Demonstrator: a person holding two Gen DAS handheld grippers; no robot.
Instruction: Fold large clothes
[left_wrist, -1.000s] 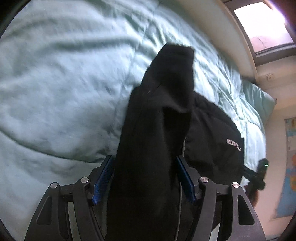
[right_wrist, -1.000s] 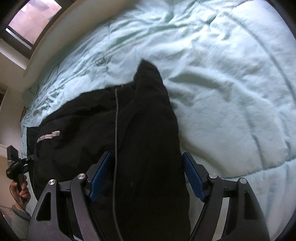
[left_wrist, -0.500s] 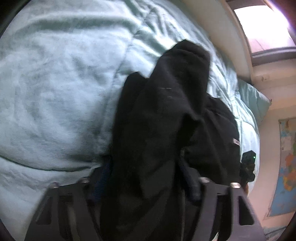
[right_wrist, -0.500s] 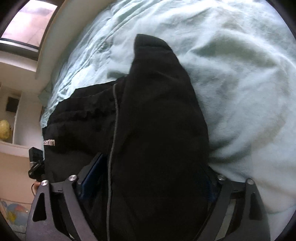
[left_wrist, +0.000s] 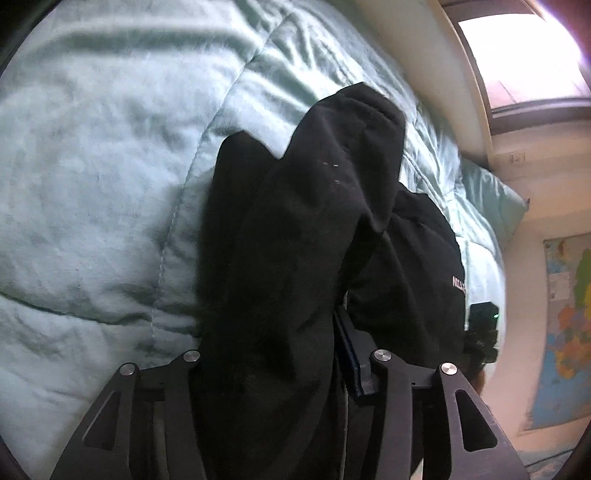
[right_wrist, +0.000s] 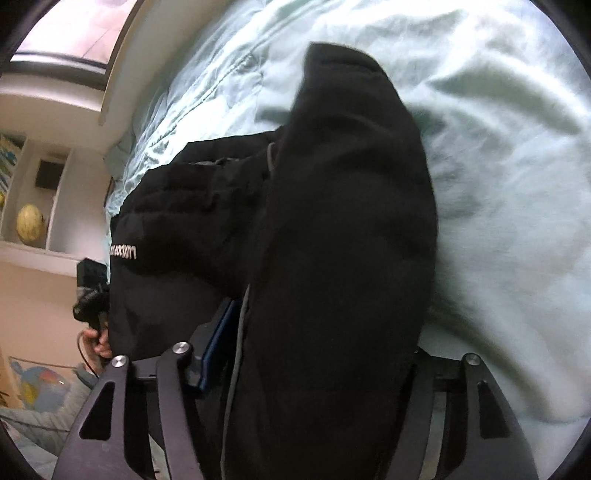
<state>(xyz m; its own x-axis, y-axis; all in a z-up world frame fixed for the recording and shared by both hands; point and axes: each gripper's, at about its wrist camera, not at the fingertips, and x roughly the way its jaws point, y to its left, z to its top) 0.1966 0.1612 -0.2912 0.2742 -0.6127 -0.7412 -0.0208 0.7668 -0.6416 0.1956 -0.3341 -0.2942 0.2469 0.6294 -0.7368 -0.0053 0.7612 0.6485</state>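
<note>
Left wrist view first: a thick fold of the black garment (left_wrist: 295, 229) is seen bunched between the jaws of the left gripper (left_wrist: 273, 343), which have just been closing, and the cloth is clenched there, with the blue pad (left_wrist: 349, 350) on the right-hand side pressed against it while the other pad is buried under fabric. The rest of the garment is spread over the pale green quilt (left_wrist: 96, 177) of the bed, a strip of white lettering (left_wrist: 458, 286) being visible near its right edge. A window (left_wrist: 524, 55) is glimpsed at upper right and a coloured map (left_wrist: 569, 332) on the far wall. Over on the right wrist view, another fold of the same garment (right_wrist: 343, 221) is draped between the jaws of the right gripper (right_wrist: 314, 354); those jaws have just been closing too, and the fabric is gripped, a blue pad (right_wrist: 219, 339) showing at its left side with a grey drawstring (right_wrist: 240, 350) hanging just beside it. A hand (right_wrist: 96, 339) holding the other device is caught at the left edge, and the quilt (right_wrist: 509, 184) fills the right.
</note>
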